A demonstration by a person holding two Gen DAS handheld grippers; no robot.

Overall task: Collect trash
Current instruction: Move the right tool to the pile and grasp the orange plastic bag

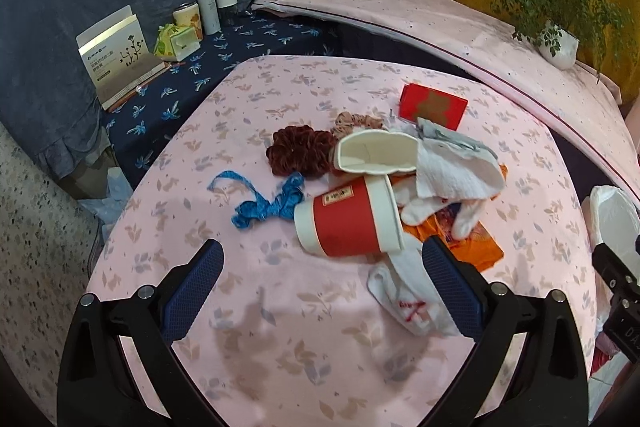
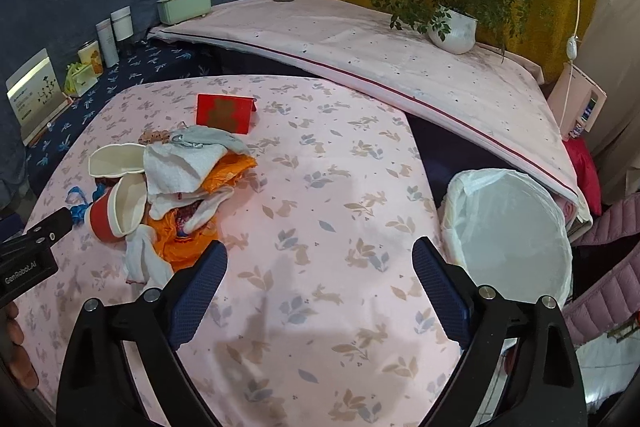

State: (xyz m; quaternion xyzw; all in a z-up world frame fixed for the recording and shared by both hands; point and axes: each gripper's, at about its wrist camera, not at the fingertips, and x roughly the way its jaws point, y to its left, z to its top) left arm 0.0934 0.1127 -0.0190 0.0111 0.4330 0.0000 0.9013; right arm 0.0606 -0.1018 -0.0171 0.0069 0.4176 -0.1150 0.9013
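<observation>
The left gripper (image 1: 322, 265) hung above the pink rabbit-print tablecloth (image 1: 280, 347) with its jaws spread wide and nothing between them; the right gripper (image 2: 320, 265) was equally wide and empty over bare cloth.

The trash lay heaped at about one o'clock from the left gripper, the red paper cup (image 1: 348, 219) on its side nearest the fingertips. A squeeze across its soft wall would probably have crushed it or sent it rolling, since it rested on a curved side. The right-hand blue pad already overlapped a white sock (image 1: 404, 291), so a careless close could have snagged laundry instead of rubbish. The white paper cup (image 1: 376, 155), a crumpled paper towel (image 1: 452, 171) and an orange plastic wrapper (image 1: 480, 251) overlapped, and pulling one would likely have dragged the others. The maroon scrunchie (image 1: 300, 151), blue ribbon (image 1: 264, 207) and red envelope (image 1: 434, 105) looked like keepers that might be swept up by mistake.

The white-lined waste bin (image 2: 516, 227) stood off the table edge at two o'clock from the right gripper, apparently empty. Both cups showed nothing inside.
</observation>
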